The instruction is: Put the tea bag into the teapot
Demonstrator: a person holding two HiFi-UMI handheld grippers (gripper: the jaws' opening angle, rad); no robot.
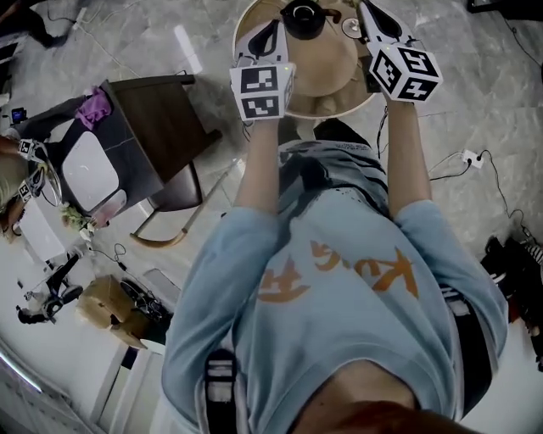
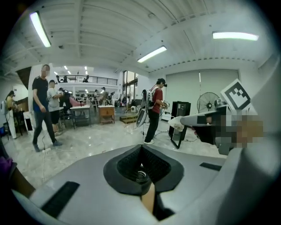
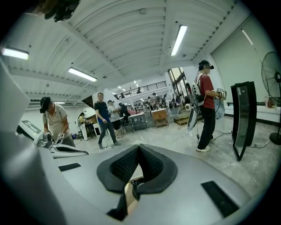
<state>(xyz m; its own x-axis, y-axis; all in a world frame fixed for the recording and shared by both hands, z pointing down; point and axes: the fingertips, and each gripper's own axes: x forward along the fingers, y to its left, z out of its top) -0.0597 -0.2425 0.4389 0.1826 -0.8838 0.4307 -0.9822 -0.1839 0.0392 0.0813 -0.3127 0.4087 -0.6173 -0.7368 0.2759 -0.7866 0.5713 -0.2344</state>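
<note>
Black teapot [image 1: 304, 17] sits at 12 o'clock on the round wooden table [image 1: 327, 80]; we can't see inside it. Left gripper [image 1: 268, 36] is at its 8 o'clock, right gripper [image 1: 375, 21] at 3. Both tongs are pinched closed with nothing between them. We can't make out the tea bag.

1. teapot [image 1: 304, 17]: upper part cut off by the head view's top edge.
2. counter [image 1: 327, 85]: far side, beyond the teapot, out of picture. Rim left of the teapot partly behind a marker cube [image 1: 263, 89].
3. right claw [image 1: 371, 15], right of the teapot: tips run to the top edge.
4. Below the left claw [image 2: 140, 149], in its own view: a dark ringed sliver [image 2: 140, 176], too little showing to name.
</note>
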